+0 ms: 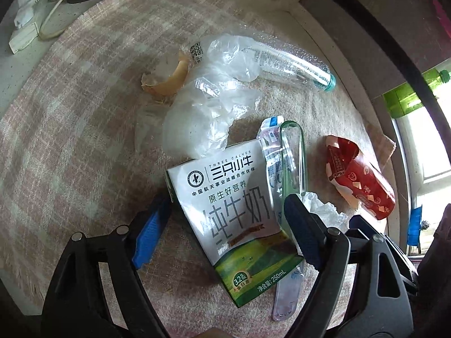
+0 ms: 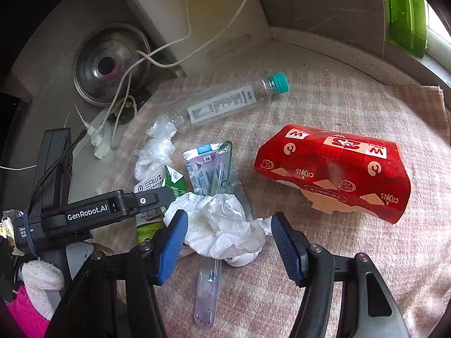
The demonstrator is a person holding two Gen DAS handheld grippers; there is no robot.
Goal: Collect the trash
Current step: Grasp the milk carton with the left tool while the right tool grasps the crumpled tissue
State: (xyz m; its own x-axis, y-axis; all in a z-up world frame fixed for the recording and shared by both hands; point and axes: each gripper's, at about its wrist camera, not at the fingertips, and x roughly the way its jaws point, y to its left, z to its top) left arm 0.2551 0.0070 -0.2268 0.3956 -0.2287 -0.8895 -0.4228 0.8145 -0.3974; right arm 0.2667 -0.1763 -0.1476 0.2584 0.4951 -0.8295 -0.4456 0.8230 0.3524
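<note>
A white-and-green milk carton [image 1: 234, 214] lies flat on the pink checked cloth [image 1: 84, 140]. My left gripper [image 1: 225, 225] hangs over it, open, one blue pad on each side of the carton. In the right wrist view a crumpled white tissue [image 2: 222, 225] sits between the pads of my right gripper [image 2: 227, 231], which touch it on both sides. The tissue rests on a clear blister pack [image 2: 220, 166]. A red wrapper [image 2: 332, 169], a clear bottle with a teal cap [image 2: 225, 104] and a crumpled clear bag [image 1: 214, 98] lie around them.
A brown peel [image 1: 169, 81] lies left of the bag. A steel pot lid [image 2: 112, 64], white cables [image 2: 126, 84] and a white board [image 2: 197, 14] stand beyond the cloth. A green bottle [image 1: 408, 95] is by the window. A gloved hand [image 2: 42, 281] shows lower left.
</note>
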